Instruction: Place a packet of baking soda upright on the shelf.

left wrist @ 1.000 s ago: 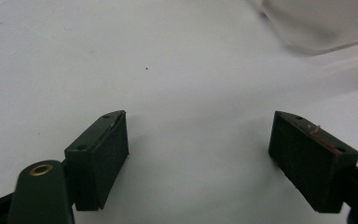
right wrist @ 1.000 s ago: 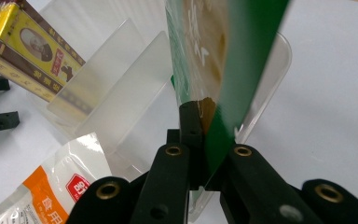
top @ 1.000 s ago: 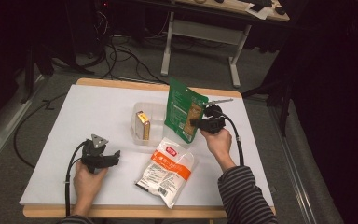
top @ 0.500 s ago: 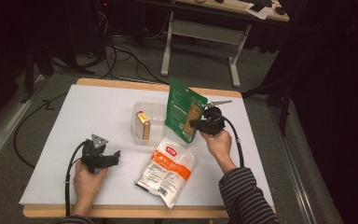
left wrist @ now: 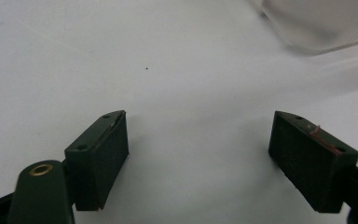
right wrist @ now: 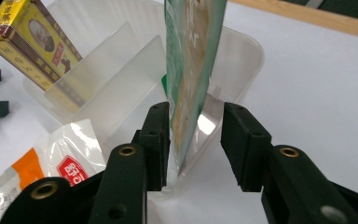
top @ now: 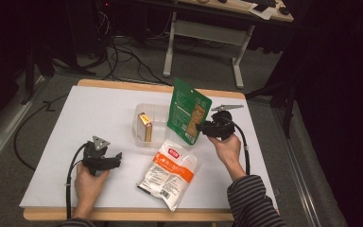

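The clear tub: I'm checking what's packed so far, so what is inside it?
Inside the clear tub a yellow box leans in the left section, and a green pouch stands in the right one. The pouch hides the tub floor behind it.

My green pouch (top: 188,111) stands upright at centre frame, its lower end inside the clear plastic container (top: 155,112), leaning slightly right.

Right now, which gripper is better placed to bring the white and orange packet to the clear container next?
Left, probably. The left gripper is open with nothing between its jaws, beside the white and orange packet. The right gripper has just been opening, with the green pouch between its jaws at the clear container.
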A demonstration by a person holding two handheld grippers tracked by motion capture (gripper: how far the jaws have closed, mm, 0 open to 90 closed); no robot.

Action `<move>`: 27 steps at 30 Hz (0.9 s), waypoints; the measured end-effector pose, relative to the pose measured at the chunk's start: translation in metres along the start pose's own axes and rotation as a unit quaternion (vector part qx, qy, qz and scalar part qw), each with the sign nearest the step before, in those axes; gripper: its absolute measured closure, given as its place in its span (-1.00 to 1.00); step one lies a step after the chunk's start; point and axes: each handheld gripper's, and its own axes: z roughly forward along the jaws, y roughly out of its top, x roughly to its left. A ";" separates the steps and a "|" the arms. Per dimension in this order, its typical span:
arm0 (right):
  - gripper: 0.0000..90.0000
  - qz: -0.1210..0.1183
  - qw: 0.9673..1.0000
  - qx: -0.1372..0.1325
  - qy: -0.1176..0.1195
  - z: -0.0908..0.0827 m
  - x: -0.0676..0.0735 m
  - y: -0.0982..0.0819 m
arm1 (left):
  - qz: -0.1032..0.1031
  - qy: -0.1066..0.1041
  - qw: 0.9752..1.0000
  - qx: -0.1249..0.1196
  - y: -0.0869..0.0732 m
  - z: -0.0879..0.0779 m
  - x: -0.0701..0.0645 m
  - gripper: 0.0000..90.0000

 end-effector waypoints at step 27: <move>0.17 0.019 0.999 -0.014 -0.044 -0.021 -0.032 -0.105 | -0.022 -0.023 0.999 0.027 0.007 -0.002 -0.001 -0.55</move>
